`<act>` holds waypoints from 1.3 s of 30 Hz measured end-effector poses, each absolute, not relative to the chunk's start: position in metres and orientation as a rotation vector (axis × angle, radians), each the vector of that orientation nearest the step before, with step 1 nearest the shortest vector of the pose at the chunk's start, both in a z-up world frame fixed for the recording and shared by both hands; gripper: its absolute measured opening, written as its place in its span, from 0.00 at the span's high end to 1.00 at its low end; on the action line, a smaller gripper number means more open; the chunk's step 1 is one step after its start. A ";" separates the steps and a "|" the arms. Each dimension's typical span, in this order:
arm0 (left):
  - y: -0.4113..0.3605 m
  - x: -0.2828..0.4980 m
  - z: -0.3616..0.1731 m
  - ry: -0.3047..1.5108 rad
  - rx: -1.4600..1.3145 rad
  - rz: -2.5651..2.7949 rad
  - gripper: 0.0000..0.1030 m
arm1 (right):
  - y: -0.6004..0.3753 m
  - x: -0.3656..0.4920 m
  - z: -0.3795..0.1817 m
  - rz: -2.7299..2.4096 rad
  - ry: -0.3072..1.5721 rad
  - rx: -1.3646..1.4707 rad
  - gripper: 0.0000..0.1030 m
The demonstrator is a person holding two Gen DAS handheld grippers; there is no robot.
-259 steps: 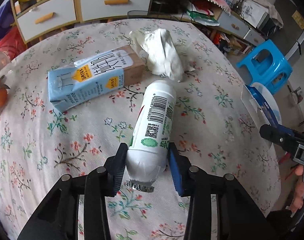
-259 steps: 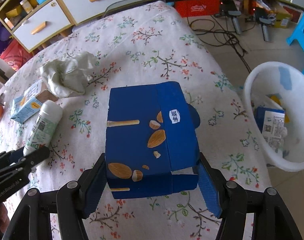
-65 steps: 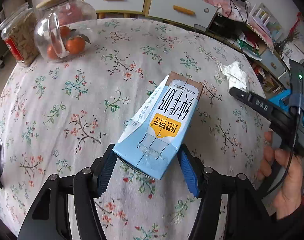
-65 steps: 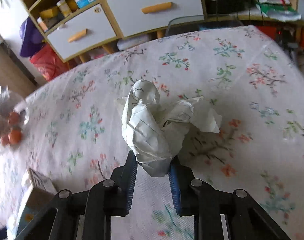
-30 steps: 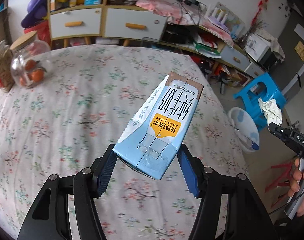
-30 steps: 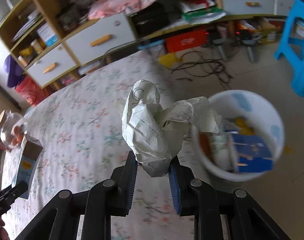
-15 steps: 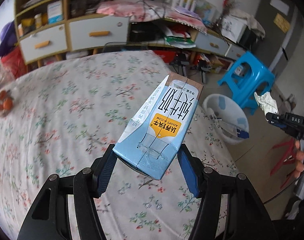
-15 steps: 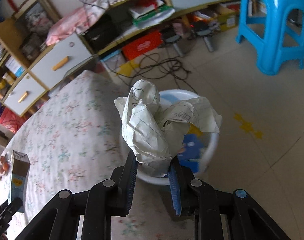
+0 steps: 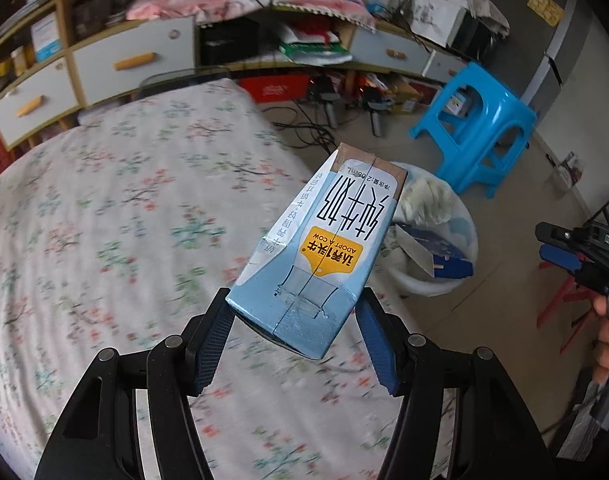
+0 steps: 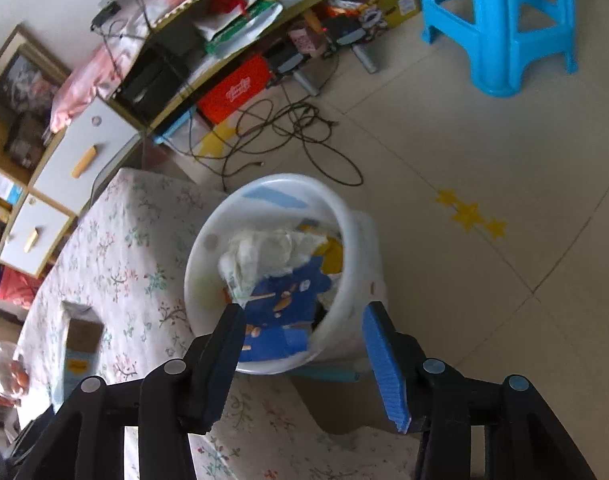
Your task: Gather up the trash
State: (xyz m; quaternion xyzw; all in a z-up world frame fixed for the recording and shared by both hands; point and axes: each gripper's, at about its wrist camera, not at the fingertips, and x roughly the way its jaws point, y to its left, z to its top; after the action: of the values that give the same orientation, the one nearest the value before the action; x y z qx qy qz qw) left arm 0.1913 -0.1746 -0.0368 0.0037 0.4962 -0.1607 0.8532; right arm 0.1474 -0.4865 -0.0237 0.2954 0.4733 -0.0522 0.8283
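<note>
Now your right gripper (image 10: 304,344) hangs right above the white bin (image 10: 356,240), so whatever it lets go drops straight in; its jaws have just been opening, with nothing between them, and the crumpled paper (image 10: 264,252) lies in the bin. Your left gripper (image 9: 294,346) clamps the milk carton (image 9: 324,248) over the table edge beside the bin.

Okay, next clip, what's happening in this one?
A person is clearing trash off a floral-cloth table into a white bin on the floor beside it. The right hand-held gripper sits above the bin; its jaws have just been opening, nothing is between them, and the crumpled paper lies in the bin on a blue box. The left hand-held gripper grips a milk carton above the table edge, not yet dropped.
</note>
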 end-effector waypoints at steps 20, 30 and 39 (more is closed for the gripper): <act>-0.275 0.224 -0.066 1.114 0.197 -0.385 0.23 | -0.509 0.127 -0.016 -0.166 0.985 0.617 0.36; -0.233 0.193 -0.055 1.096 0.190 -0.320 0.13 | -0.487 0.130 -0.013 -0.138 1.001 0.557 0.33; -0.158 0.149 -0.032 1.076 0.104 -0.241 0.01 | -0.433 0.127 0.002 -0.101 1.002 0.460 0.27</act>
State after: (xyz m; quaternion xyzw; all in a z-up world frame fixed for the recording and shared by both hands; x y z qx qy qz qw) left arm 0.1491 -0.1578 -0.0315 0.0494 0.5107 -0.1143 0.8507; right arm 0.1269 -0.4331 0.0022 0.2185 0.4756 -0.0482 0.8507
